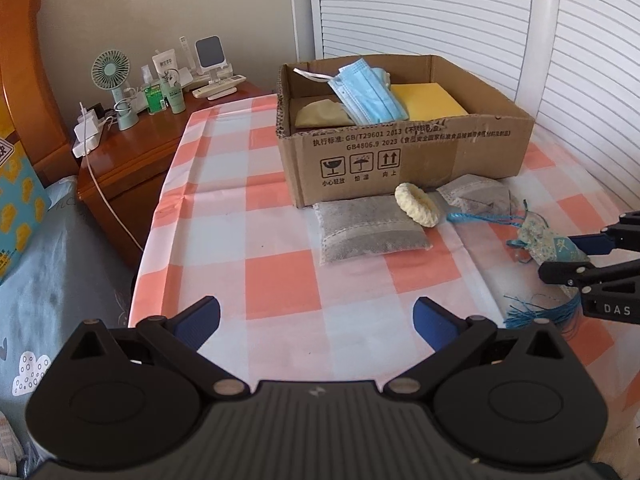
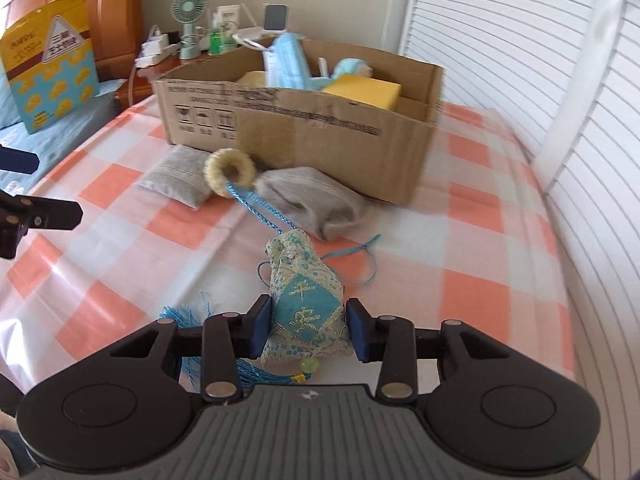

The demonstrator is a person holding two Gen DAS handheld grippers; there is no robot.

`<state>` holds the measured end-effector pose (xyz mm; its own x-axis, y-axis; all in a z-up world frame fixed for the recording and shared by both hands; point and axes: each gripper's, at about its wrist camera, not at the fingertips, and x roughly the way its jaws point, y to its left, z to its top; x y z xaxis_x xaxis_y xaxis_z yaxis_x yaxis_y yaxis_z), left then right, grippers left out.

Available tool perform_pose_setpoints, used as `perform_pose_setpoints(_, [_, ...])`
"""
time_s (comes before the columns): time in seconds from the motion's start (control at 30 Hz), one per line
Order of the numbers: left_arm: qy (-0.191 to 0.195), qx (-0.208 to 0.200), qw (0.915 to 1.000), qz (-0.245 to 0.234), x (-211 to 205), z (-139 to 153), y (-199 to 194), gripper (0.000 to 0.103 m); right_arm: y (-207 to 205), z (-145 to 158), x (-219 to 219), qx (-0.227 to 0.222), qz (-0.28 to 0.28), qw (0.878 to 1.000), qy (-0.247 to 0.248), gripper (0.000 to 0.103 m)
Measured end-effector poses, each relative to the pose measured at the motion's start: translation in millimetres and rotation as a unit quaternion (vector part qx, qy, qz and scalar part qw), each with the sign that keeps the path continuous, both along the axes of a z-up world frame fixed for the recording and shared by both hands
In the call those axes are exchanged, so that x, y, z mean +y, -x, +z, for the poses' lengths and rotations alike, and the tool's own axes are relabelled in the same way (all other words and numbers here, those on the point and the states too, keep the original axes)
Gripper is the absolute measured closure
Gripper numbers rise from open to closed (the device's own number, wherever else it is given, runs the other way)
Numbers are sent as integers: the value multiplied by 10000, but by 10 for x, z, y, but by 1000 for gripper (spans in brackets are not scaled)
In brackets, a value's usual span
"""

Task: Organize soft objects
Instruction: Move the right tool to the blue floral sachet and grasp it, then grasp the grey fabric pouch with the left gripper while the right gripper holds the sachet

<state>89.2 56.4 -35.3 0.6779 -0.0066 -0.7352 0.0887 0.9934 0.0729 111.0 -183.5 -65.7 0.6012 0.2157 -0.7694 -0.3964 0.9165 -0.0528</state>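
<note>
Right gripper (image 2: 307, 330) fingers pinch the sachet (image 2: 306, 312); lift clear of trailing tassel toward the cardboard box (image 2: 320, 136); left gripper (image 1: 316, 320) fingers spread, idle.

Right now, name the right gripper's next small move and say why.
Probably lift straight up: the right gripper looks shut on the blue sachet, which seems to rest on the checkered cloth, its cord lying near the cream ring. The cardboard box lies ahead.
</note>
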Motion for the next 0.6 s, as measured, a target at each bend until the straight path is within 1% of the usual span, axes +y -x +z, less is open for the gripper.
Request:
perform_pose_setpoints(0.1, [2, 43, 9999, -118, -73, -19, -97, 1, -10, -19, -125, 26, -171, 9998, 75, 58])
perform_pose_setpoints(0.17, [9, 78, 9998, -195, -128, -41, -172, 1, -25, -43, -178, 61, -219, 9997, 40, 57])
perform_pose_setpoints(0.3, [70, 165, 9994, -292, -218, -95, -332, 1, -38, -67, -204, 59, -182, 9998, -112, 50])
perform_pose_setpoints(0.37, [133, 242, 9991, -322, -251, -151, -418, 1, -43, -78, -196, 57, -128, 9998, -158, 39])
perform_pose_setpoints(0.43, [197, 356, 9987, -314, -270, -216, -497, 1, -46, -83, -181, 37, -98, 9998, -166, 34])
perform_pose_setpoints(0.53, [379, 536, 9974, -311, -281, -332, -593, 1, -50, -97, -166, 32, -14, 9998, -193, 23])
perform_pose_setpoints(0.6, [504, 628, 9963, -308, -281, -400, -630, 0, -49, -109, -154, 33, 67, 9998, -207, 19])
